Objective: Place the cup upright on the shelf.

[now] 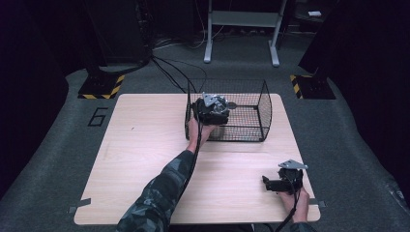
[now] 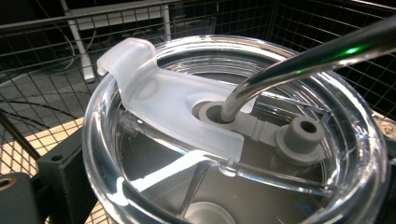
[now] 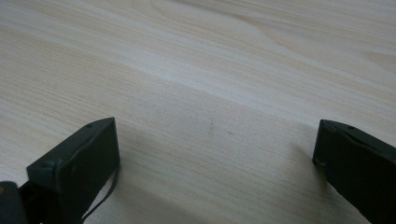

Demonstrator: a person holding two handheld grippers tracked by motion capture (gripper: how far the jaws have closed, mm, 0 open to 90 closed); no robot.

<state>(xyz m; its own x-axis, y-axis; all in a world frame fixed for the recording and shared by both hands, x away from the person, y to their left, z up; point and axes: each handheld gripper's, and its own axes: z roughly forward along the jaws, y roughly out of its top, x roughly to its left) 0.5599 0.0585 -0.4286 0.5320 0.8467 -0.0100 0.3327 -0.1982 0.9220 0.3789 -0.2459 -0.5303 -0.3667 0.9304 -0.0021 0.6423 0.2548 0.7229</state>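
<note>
A clear lid (image 2: 154,93) with a frosted slider caps a tumbler, and a bent metal straw (image 2: 303,60) passes through its grey seal. My left gripper (image 1: 212,110) holds this tumbler at the near left part of the black wire basket (image 1: 263,116); one black finger (image 2: 60,172) presses against the tumbler's left side, and the tumbler hides the other finger. My right gripper (image 1: 267,183) rests low over the table's near right corner, open, with bare wood between its fingers (image 3: 79,163).
The light wooden table (image 1: 145,145) carries the basket at its far middle. A camouflage sleeve (image 1: 159,193) crosses the table's near centre. Cables (image 1: 169,72) and a metal stand (image 1: 241,29) lie on the dark floor beyond.
</note>
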